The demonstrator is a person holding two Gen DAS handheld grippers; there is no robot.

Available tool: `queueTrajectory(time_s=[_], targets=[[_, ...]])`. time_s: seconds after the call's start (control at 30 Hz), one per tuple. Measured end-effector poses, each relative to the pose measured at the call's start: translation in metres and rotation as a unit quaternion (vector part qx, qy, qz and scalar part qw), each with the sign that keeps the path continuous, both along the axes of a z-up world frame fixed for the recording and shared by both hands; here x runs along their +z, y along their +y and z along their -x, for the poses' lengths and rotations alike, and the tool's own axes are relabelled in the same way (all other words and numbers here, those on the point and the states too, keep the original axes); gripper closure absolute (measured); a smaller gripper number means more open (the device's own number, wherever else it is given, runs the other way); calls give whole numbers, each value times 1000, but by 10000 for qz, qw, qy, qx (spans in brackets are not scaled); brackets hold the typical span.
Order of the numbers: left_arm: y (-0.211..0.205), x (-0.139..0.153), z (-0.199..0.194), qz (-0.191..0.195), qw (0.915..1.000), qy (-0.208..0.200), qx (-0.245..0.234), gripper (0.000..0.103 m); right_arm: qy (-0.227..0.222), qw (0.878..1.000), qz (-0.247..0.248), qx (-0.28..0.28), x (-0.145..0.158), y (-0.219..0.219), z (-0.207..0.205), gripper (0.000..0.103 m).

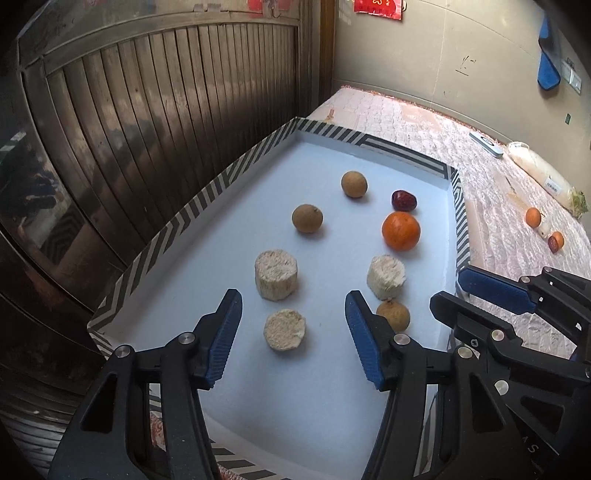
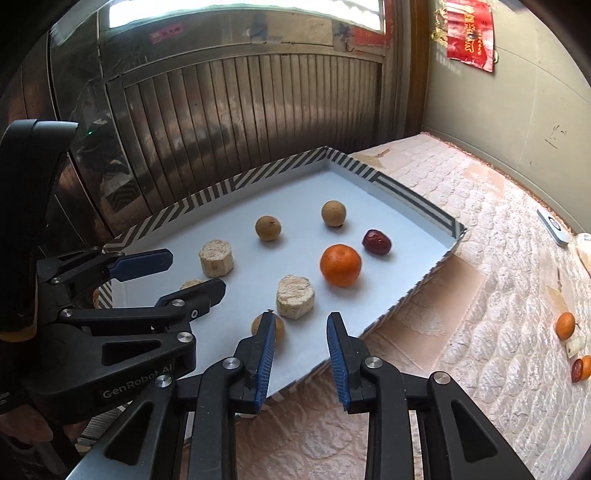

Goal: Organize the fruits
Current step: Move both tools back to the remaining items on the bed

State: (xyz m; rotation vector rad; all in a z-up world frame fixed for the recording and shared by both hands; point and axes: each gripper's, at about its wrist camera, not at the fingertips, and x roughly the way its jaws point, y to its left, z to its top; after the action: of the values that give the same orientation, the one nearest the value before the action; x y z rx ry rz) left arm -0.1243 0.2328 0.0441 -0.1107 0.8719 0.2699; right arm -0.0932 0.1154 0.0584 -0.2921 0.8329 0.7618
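Fruits are sitting on a white tray [image 1: 207, 206] with a striped rim: brown longans [image 1: 307, 218], a glossy orange [image 1: 400, 230] and wrinkled red date [image 1: 403, 200] near its right edge, pale cut cylinders [image 1: 275, 275] nearer. The left gripper [image 1: 293, 332] is gaping empty over one cylinder; the right gripper [image 2: 301, 345], reading "GenRobot.AI", is standing narrowly open, holding nothing.

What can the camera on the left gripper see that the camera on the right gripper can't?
Only the left wrist view shows the long white vegetable on the bedspread and the blue thing hanging on the wall. Only the right wrist view shows the bright window above the dark slatted door. Both show the striped tray with the orange, the red date, brown round fruits and pale chunks, plus the open, empty left gripper and right gripper.
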Motion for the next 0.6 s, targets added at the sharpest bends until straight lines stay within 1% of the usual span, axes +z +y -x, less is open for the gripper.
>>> queueTrajectory(time_s=[0.23, 0.4, 0.6], targets=[[-13, 11, -9, -107, 9998, -162, -29, 45, -69, 9997, -75, -233, 6, -18, -6, 75], [-34, 17, -21, -139, 9994, -215, -214, 45, -121, 9983, -129, -548, 11, -39, -13, 74], [-68, 20, -39, -116, 9982, -234, -543, 45, -159, 9955, -141, -927, 14, -71, -21, 72]])
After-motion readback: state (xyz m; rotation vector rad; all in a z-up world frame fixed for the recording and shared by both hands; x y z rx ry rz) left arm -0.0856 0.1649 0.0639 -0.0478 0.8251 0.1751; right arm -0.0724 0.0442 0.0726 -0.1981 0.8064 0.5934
